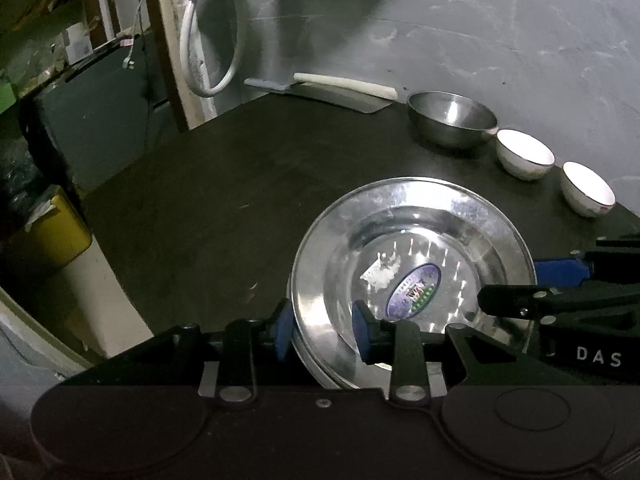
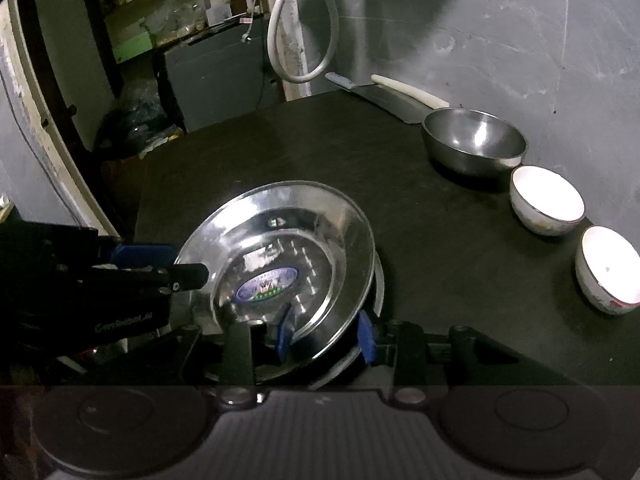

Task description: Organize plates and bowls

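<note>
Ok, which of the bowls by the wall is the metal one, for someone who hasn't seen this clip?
Start at the dark tabletop and follow its far edge along the grey wall. Three bowls sit in a row there; the round stainless-steel bowl is the one next to the cleaver. It is larger and grey, unlike the two small white ceramic bowls beside it.

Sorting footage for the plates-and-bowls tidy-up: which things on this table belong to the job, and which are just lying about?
Belongs to the job:
steel plate, rim between both grippers' fingers
steel bowl
two white bowls

Just lying about:
cleaver
white-handled tool
looped white hose
</note>
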